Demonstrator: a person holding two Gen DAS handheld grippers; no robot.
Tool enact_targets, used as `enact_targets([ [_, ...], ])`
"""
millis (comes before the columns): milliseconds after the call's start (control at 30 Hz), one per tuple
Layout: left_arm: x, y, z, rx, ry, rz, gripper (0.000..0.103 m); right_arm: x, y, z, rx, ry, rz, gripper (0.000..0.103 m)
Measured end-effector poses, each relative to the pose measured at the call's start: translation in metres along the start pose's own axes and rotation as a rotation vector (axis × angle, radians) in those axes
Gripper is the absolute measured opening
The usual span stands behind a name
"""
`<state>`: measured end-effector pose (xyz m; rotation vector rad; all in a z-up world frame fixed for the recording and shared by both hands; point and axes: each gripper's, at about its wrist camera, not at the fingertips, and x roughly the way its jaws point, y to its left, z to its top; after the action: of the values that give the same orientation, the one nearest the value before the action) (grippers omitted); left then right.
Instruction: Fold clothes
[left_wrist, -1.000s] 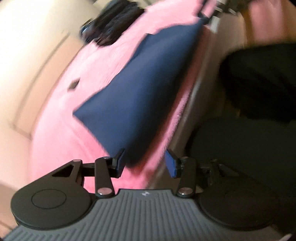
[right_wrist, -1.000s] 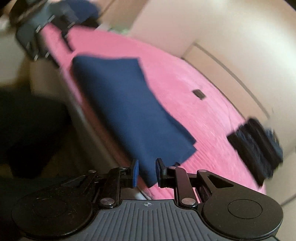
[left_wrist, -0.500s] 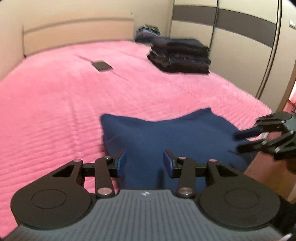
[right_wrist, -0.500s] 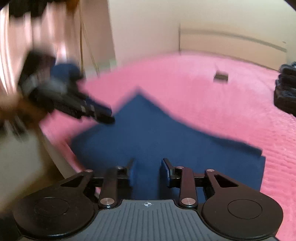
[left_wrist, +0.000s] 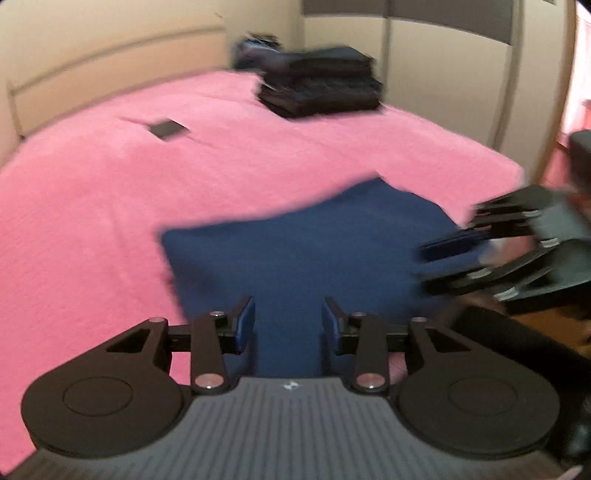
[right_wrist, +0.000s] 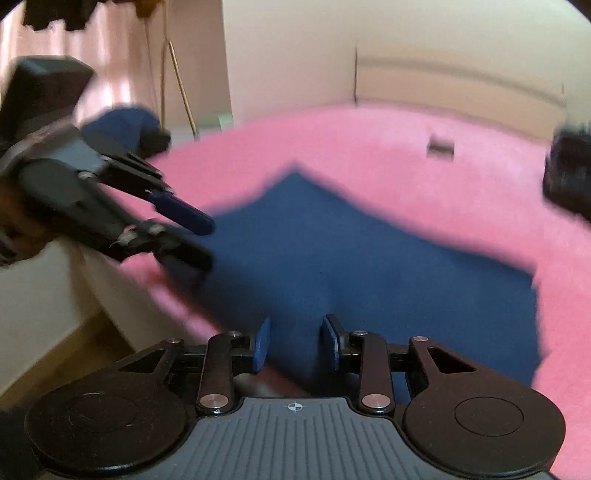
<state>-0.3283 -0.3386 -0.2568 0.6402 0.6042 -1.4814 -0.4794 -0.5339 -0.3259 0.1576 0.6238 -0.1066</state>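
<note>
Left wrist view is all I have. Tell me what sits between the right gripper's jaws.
Observer: Its own camera shows the right gripper with the blue cloth filling the gap between its jaws; whether they press on it is unclear.
Operator: Describe my left gripper from that side.
Observer: The left gripper is at the cloth's corner by the bed's edge, jaws apart after just closing further; blur hides whether they pinch the cloth between them.
Operator: Report what's behind it.
Observer: A blue bundle, before a pink curtain.
</note>
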Motion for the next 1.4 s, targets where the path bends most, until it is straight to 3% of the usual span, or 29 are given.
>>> enact_targets([
  [33,0.009,-0.010,-0.009,0.041,0.037,0.009,0.035,-0.002,-0.002,0.004,0.018,0.011,0.009,0.033],
  [133,0.018,-0.023,-0.022,0.110,0.029,0.063,0.037,-0.025,-0.017,0.017,0.065,-0.046,-0.010,0.034],
  [200,0.014,-0.018,-0.012,0.060,0.036,0.056,0.037,-0.028,-0.038,0.019,0.101,-0.064,-0.072,0.034],
  [267,0.014,-0.012,-0.005,0.027,0.029,0.045,0.037,-0.016,-0.066,0.011,0.183,0.015,-0.111,0.034],
  [333,0.016,-0.009,-0.001,0.022,0.035,0.034,0.037,-0.012,-0.086,0.000,0.257,0.053,-0.091,0.034],
  [400,0.017,-0.005,0.003,0.017,0.041,0.019,0.038,-0.020,-0.096,0.005,0.280,0.035,-0.102,0.034],
  [467,0.012,0.008,0.011,-0.028,0.016,0.022,0.038,-0.026,-0.108,0.013,0.284,-0.011,-0.137,0.039],
  [533,0.011,0.031,0.019,-0.090,-0.016,0.065,0.038,-0.031,-0.127,0.020,0.325,-0.050,-0.168,0.068],
  [700,0.034,0.100,0.039,-0.260,-0.021,0.142,0.040,-0.023,-0.169,0.027,0.385,-0.061,-0.190,0.068],
  [867,0.072,0.144,0.054,-0.393,-0.012,0.048,0.038,-0.003,-0.200,0.028,0.467,-0.048,-0.153,0.068],
  [900,0.079,0.148,0.057,-0.407,-0.009,0.026,0.030,0.002,-0.204,0.029,0.476,-0.044,-0.138,0.066],
  [967,0.091,0.153,0.060,-0.419,0.002,-0.005,0.012,0.012,-0.207,0.030,0.480,-0.027,-0.118,0.045],
  [1033,0.101,0.148,0.060,-0.374,0.025,0.006,0.010,0.020,-0.212,0.029,0.503,-0.004,-0.121,0.019],
  [1100,0.109,0.144,0.059,-0.338,0.042,0.014,0.009,0.021,-0.214,0.028,0.513,0.003,-0.136,0.005],
  [1200,0.101,0.139,0.058,-0.311,0.005,0.017,0.006,-0.001,-0.209,0.032,0.480,-0.058,-0.165,0.003],
  [1267,0.085,0.131,0.060,-0.266,-0.081,-0.001,0.005,-0.017,-0.201,0.033,0.432,-0.094,-0.208,0.003],
  [1300,0.082,0.129,0.061,-0.252,-0.104,-0.008,0.005,-0.018,-0.200,0.030,0.422,-0.092,-0.222,0.003],
  [1400,0.097,0.133,0.058,-0.254,-0.070,-0.008,0.006,0.004,-0.213,0.015,0.464,-0.023,-0.198,0.003],
])
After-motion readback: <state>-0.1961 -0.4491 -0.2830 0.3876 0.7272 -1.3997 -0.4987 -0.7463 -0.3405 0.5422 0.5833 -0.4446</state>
